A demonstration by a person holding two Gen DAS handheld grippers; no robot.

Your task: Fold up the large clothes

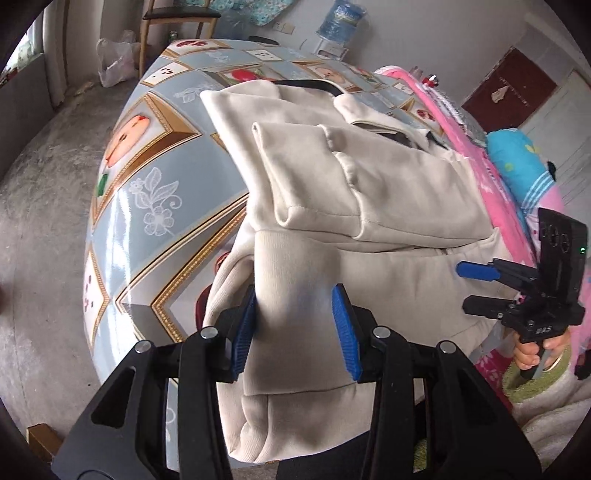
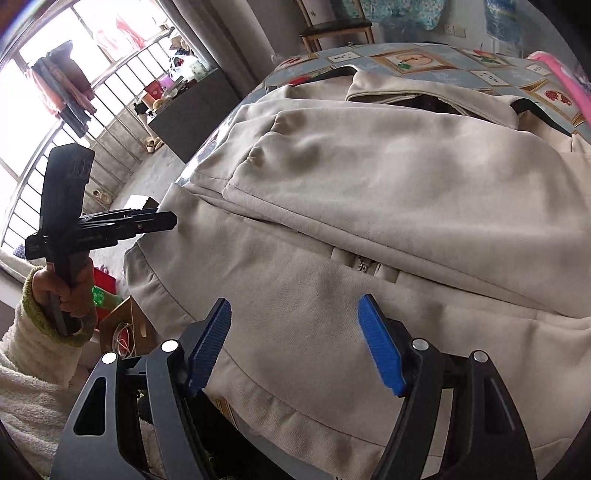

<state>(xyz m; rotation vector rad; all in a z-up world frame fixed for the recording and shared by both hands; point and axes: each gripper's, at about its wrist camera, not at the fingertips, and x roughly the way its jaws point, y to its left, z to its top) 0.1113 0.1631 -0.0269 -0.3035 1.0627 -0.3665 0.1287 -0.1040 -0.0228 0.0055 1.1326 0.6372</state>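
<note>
A large cream jacket [image 1: 369, 192] lies partly folded on a table with a patterned cloth [image 1: 147, 206]; its sleeves are laid across the body and its hem hangs over the near edge. My left gripper [image 1: 297, 328] is open with its blue pads either side of the hanging hem fold at the jacket's left corner. My right gripper [image 2: 295, 343] is open just above the jacket [image 2: 369, 206] near its hem, below the zipper [image 2: 364, 264]. Each gripper shows in the other's view, the right one [image 1: 476, 286] open and the left one [image 2: 162, 221] seen edge-on.
A pink blanket [image 1: 491, 184] and a blue pillow [image 1: 521, 162] lie along the table's right side. A wooden chair [image 1: 177, 22] stands beyond the table. A barred window [image 2: 74, 110] and a dark cabinet [image 2: 192, 110] are on the left, above a concrete floor [image 1: 44, 221].
</note>
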